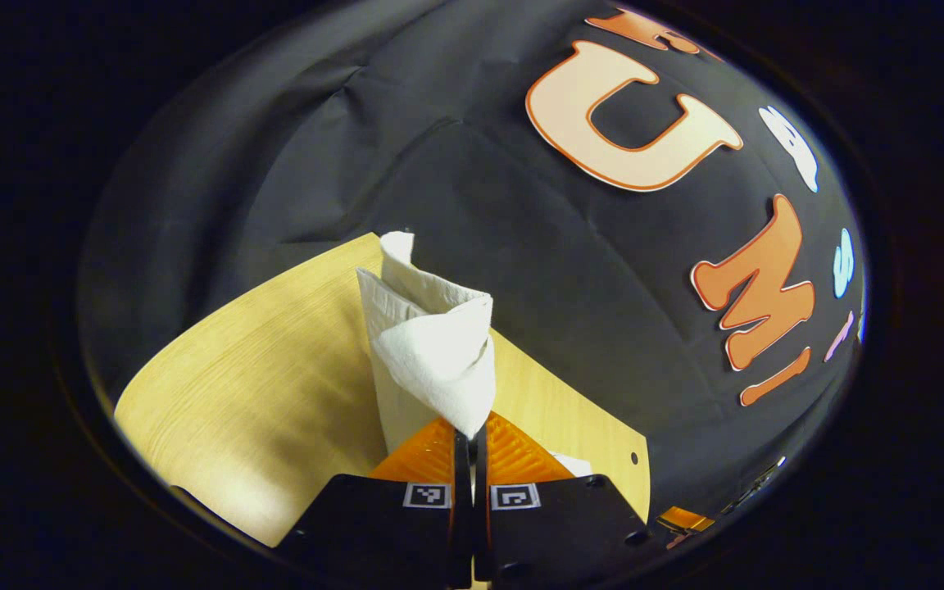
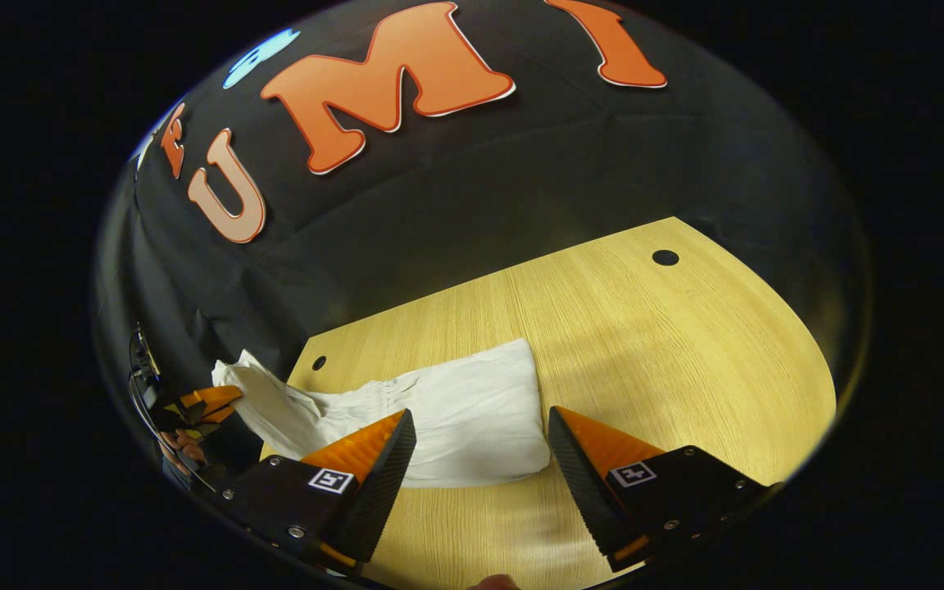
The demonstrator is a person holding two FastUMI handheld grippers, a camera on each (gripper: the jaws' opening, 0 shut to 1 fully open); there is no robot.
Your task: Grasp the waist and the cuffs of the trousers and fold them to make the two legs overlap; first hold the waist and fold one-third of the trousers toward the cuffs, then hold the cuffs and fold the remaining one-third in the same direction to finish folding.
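We see a pale wood-grain table [image 2: 644,328] with small dark holes; white cloth trousers [image 2: 472,422] lie on its near-left part.

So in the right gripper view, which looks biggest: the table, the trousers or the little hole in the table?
1. Table: biggest.
2. Trousers: smaller, lying on the table.
3. Hole: tiniest, a dark dot near the far edge.

Left tool [image 1: 472,438] pinched tight, fingers together on a lifted fold of the trousers [image 1: 431,352], raised above the counter [image 1: 251,393]. Right tool [image 2: 480,430] spread wide, fingers well apart, poised just over the cloth, gripping nothing.
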